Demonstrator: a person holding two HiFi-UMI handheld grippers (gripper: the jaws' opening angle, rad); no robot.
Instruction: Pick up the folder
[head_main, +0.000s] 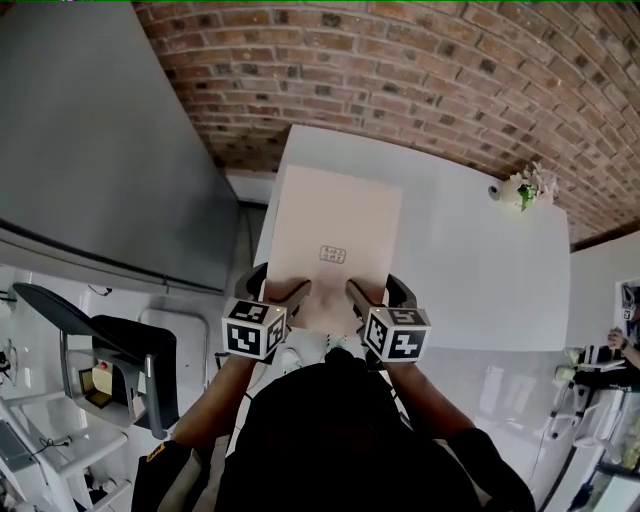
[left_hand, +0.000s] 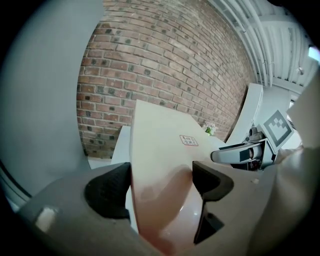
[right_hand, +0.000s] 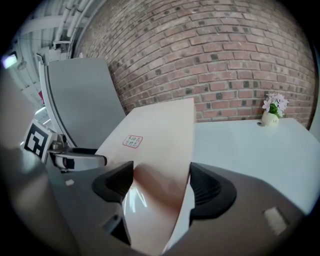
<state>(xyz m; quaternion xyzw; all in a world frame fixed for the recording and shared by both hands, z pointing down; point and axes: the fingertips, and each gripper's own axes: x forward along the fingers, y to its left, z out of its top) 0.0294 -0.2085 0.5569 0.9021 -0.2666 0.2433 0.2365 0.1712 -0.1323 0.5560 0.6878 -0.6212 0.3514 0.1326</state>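
A pale pink folder (head_main: 335, 235) with a small red printed label is held by its near edge over the white table (head_main: 480, 270), its far end pointing at the brick wall. My left gripper (head_main: 290, 293) is shut on the near left corner, and my right gripper (head_main: 362, 293) is shut on the near right corner. In the left gripper view the folder (left_hand: 165, 150) runs between the black pads of the left gripper (left_hand: 160, 182), bowed slightly. In the right gripper view the folder (right_hand: 160, 135) likewise sits bent between the right gripper's (right_hand: 160, 185) pads.
A small vase of flowers (head_main: 520, 190) stands at the table's far right, near the brick wall (head_main: 420, 70). A tall grey panel (head_main: 90, 150) rises at the left, with a dark chair (head_main: 120, 340) below it. A person (head_main: 625, 340) is at the right edge.
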